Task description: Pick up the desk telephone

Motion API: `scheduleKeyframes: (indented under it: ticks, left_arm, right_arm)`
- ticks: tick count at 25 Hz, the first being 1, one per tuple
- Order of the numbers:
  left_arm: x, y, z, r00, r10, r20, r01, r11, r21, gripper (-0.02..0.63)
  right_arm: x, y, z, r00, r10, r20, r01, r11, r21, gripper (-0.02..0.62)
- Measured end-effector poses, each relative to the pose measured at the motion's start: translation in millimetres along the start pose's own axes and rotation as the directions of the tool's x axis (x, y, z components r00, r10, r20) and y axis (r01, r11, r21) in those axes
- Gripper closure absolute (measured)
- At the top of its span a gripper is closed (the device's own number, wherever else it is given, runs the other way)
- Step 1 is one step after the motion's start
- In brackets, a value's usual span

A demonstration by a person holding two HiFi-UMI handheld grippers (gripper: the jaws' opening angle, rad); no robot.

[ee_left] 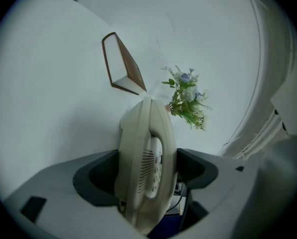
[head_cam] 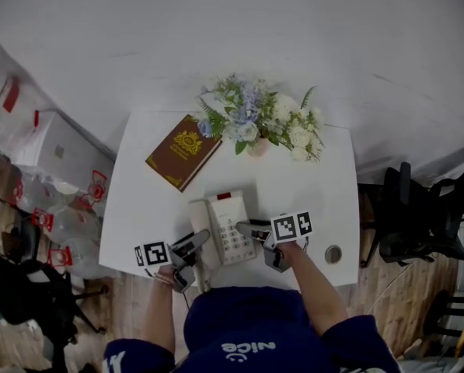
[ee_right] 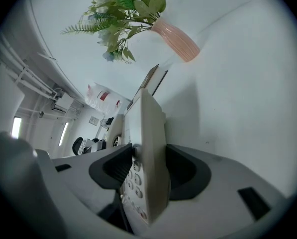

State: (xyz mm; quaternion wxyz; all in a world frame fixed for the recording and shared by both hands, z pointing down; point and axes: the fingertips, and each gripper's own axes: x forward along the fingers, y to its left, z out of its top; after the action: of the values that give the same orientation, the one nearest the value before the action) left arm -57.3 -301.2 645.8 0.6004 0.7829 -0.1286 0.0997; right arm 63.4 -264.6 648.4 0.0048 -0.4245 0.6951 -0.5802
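Note:
The cream desk telephone (head_cam: 224, 228) sits near the front edge of the white table (head_cam: 138, 208), its handset on the left and keypad on the right. My left gripper (head_cam: 199, 247) is shut on the handset side; in the left gripper view the phone (ee_left: 148, 163) stands edge-on between both dark pads. My right gripper (head_cam: 245, 228) is clamped on the keypad side. In the right gripper view one pad lies on the buttons and the other on the underside of the phone (ee_right: 150, 153). Whether the phone is off the table I cannot tell.
A maroon book (head_cam: 183, 151) lies at the back left of the table, beside a vase of flowers (head_cam: 259, 123) at the back middle. A round cable hole (head_cam: 333, 254) is at the front right. Boxes (head_cam: 53, 150) stand to the left and a black chair (head_cam: 418, 216) to the right.

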Motion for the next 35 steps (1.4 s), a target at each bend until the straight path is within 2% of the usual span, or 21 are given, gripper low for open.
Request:
scheduleKeyframes:
  ticks: [4,10,14,26,30,35]
  left_arm:
    - [-3.9,-4.8,-10.8,1.0,-0.006,0.017,0.006,1.0,-0.011,0.232]
    - [-13.4,-20.0,-18.2,0.999,0.034,0.02,-0.035,0.999,0.029,0.232]
    - [-16.7,-36.3,-21.8,0.995,0.047,0.087,-0.05,0.998,0.035,0.232]
    - [-30.2,-96.7,-34.7,0.98,-0.02,0.198,0.006,0.998,0.067,0.232]
    - [-33.6,-116.6,-36.7,0.978,-0.032,0.208,0.01,0.994,0.106,0.232]
    - [-32.1,-140.7,-37.0,0.98,-0.039,0.196,0.01,0.99,0.144,0.232]
  right_arm:
    - [-4.3,2.8,-8.4,1.0,0.013,-0.01,-0.013,1.0,-0.007,0.365]
    - [-14.7,12.7,-18.7,0.998,0.059,0.008,-0.059,0.998,0.004,0.367]
    - [-28.2,20.5,-19.8,0.997,0.077,0.017,-0.077,0.997,-0.002,0.367]
    - [-72.1,62.6,-12.8,0.994,0.107,0.038,-0.102,0.987,-0.12,0.367]
    - [-88.1,75.1,-11.2,0.99,0.121,0.067,-0.111,0.983,-0.144,0.367]
    - [-107.1,83.7,-11.2,0.984,0.138,0.111,-0.123,0.984,-0.13,0.367]
